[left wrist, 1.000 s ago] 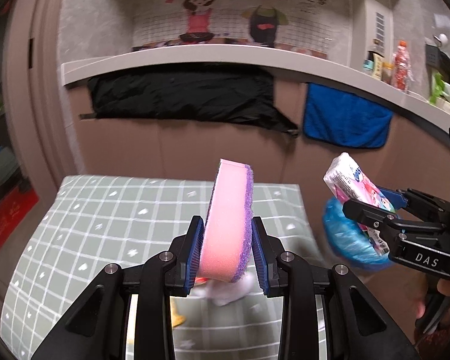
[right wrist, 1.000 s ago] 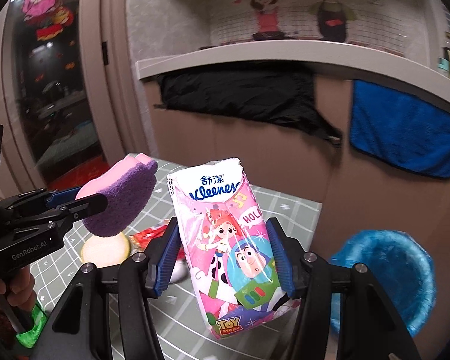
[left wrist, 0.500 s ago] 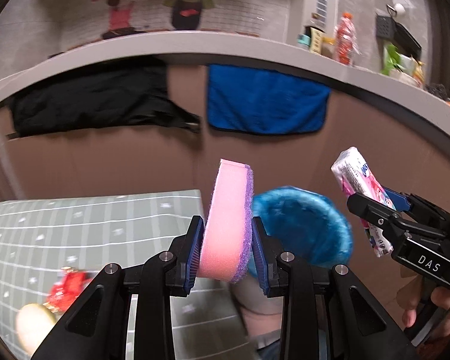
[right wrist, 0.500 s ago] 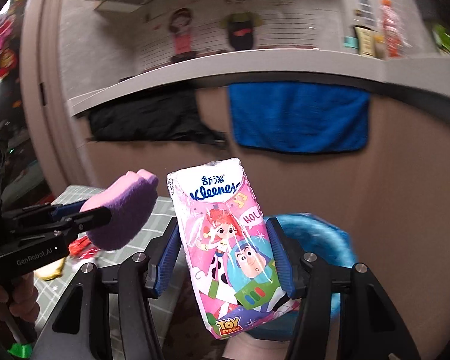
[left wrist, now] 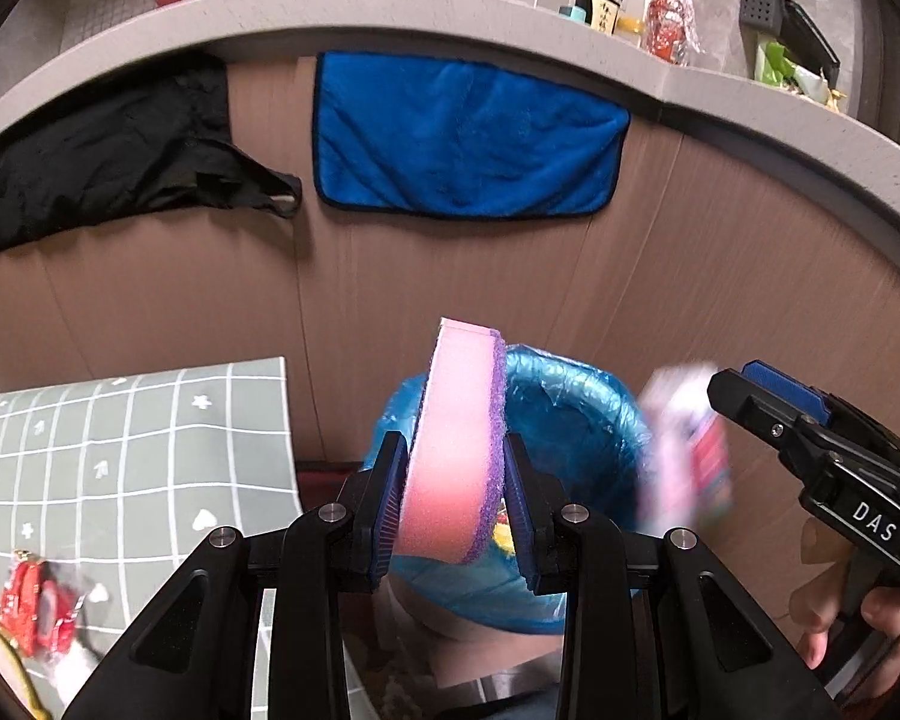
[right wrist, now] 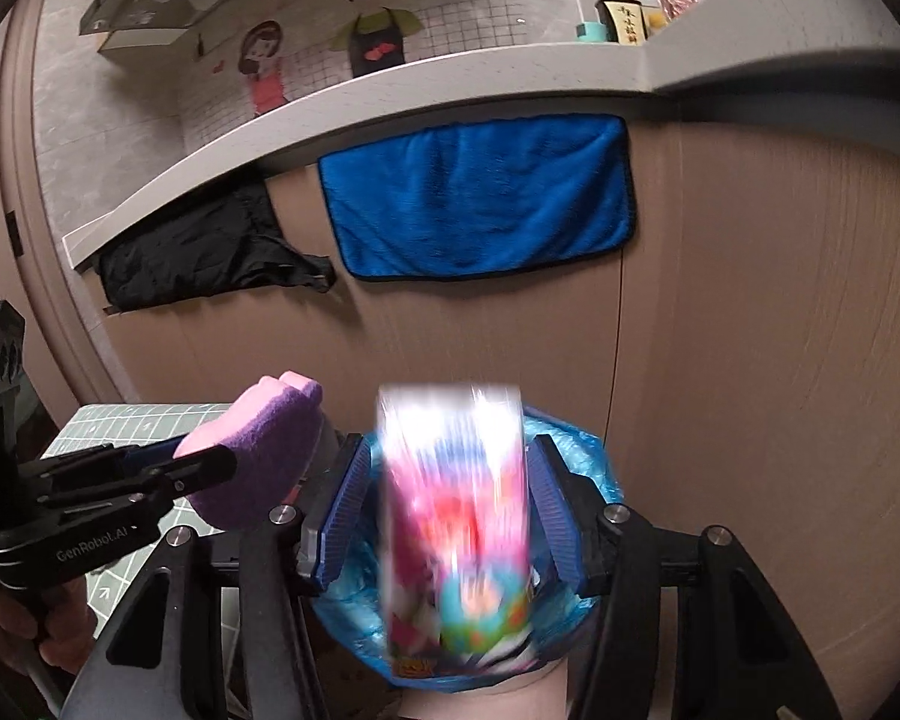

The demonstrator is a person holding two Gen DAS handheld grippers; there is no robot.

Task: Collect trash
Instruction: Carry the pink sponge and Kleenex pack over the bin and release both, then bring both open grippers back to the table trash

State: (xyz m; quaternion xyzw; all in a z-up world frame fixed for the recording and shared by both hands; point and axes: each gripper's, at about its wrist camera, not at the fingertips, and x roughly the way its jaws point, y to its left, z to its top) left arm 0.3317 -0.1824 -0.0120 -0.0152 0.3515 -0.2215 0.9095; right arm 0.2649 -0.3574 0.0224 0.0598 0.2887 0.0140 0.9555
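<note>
A pink sponge with a purple scrub face (left wrist: 456,450) stands on edge in my left gripper (left wrist: 452,443), which is shut on it, just over the near rim of a bin lined with a blue bag (left wrist: 576,414). In the right wrist view the sponge (right wrist: 258,450) is at the left. A pink cartoon tissue pack (right wrist: 453,498) is smeared by downward motion between the pads of my right gripper (right wrist: 450,450), above the bin (right wrist: 570,456). The jaws are closing, but thin gaps show beside the pack. In the left wrist view the pack (left wrist: 684,450) is a blur below the right fingertips.
A table with a green checked cloth (left wrist: 150,432) lies to the left and carries a red wrapper (left wrist: 36,606). Behind the bin is a brown cabinet front with a blue towel (left wrist: 462,132) and a black cloth (left wrist: 102,168) hanging. Bottles stand on the counter (left wrist: 666,18).
Both grippers swung right from over the table to the blue bin. The tissue pack, sharp and gripped before, is now blurred and sits lower between the right pads. The sponge stays gripped.
</note>
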